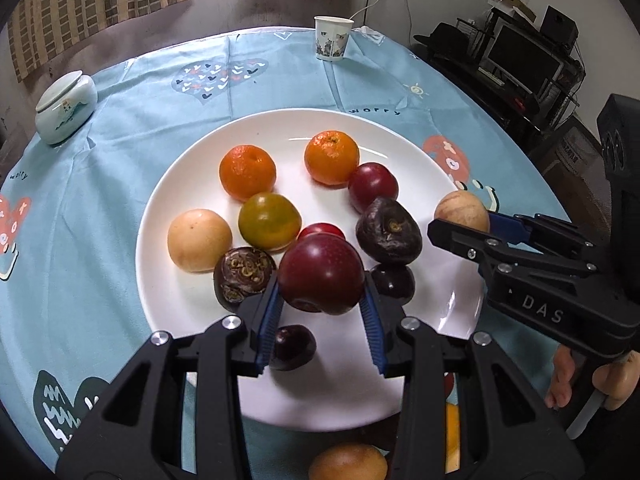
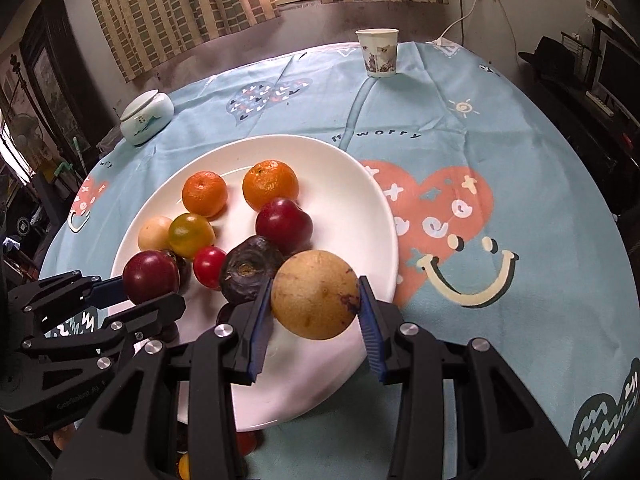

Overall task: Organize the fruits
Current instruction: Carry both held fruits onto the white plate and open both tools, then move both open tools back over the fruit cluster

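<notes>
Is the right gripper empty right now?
No, the right gripper is clamped on a tan round fruit, held between its blue pads above the white plate.

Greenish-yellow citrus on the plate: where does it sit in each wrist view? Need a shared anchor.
Left wrist view: greenish-yellow citrus near plate centre, just below the left orange, right of a pale round fruit.
Right wrist view: same citrus at the plate's left side, below the left orange.
Shared landmark: paper cup at the table's far edge.
</notes>
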Available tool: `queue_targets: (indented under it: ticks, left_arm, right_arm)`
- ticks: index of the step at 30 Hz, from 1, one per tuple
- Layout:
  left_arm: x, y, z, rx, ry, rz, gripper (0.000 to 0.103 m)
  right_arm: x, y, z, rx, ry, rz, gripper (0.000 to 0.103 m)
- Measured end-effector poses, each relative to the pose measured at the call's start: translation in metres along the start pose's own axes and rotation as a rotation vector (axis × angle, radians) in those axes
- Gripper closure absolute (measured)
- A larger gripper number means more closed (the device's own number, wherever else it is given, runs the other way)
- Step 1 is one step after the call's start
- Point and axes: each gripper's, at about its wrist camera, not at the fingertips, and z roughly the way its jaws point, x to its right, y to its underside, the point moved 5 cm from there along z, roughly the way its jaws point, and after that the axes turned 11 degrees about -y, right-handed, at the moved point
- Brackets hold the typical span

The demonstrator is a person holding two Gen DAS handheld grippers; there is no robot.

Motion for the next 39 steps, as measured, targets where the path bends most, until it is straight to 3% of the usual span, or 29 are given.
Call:
queue_targets:
  ticks: [9, 10, 11, 12, 13, 14, 15, 21, 25, 29, 39]
  left_arm:
    - [0.003, 0.001, 0.005, -0.003, 0.022, 0.005, 0.063]
    - [0.003, 0.001, 0.006, -0.008, 0.028, 0.004, 0.063]
    - [0.003, 0.002, 0.006, -0.013, 0.032, -0.001, 0.062]
    - [0.002, 0.001, 0.004, -0.01, 0.037, -0.008, 0.052]
    - [0.0, 0.0, 0.001, 0.003, 0.035, -0.018, 0.044]
    - [-0.002, 0.0, -0.003, 0.022, 0.033, -0.028, 0.031]
    - [-0.004, -0.001, -0.009, 0.045, 0.03, -0.038, 0.027]
    - [-0.008, -0.001, -0.024, 0.082, 0.056, -0.061, 0.023]
    - [-0.009, 0.003, -0.032, 0.096, 0.051, -0.075, 0.021]
    - [-0.012, 0.013, -0.051, 0.106, 0.044, -0.102, 0.016]
    - [-0.031, 0.084, -0.102, 0.112, 0.003, -0.171, 0.015]
  right_arm:
    - [-0.001, -0.001, 0.003, 0.019, 0.017, -0.038, 0.06]
    - [-0.002, -0.003, 0.002, 0.032, 0.021, -0.04, 0.057]
    - [-0.002, -0.004, 0.0, 0.043, 0.029, -0.041, 0.044]
    - [-0.001, -0.005, -0.004, 0.059, 0.042, -0.042, 0.029]
    - [-0.001, -0.007, -0.007, 0.082, 0.053, -0.044, 0.026]
    - [-0.002, -0.007, -0.011, 0.103, 0.06, -0.051, 0.026]
    - [-0.002, -0.008, -0.012, 0.11, 0.063, -0.059, 0.026]
    - [-0.005, -0.005, -0.009, 0.095, 0.064, -0.071, 0.026]
    - [-0.006, -0.006, -0.012, 0.138, 0.106, -0.107, 0.026]
    - [-0.007, -0.005, -0.017, 0.169, 0.088, -0.104, 0.026]
    - [-0.016, 0.004, -0.024, 0.204, 0.016, -0.103, 0.026]
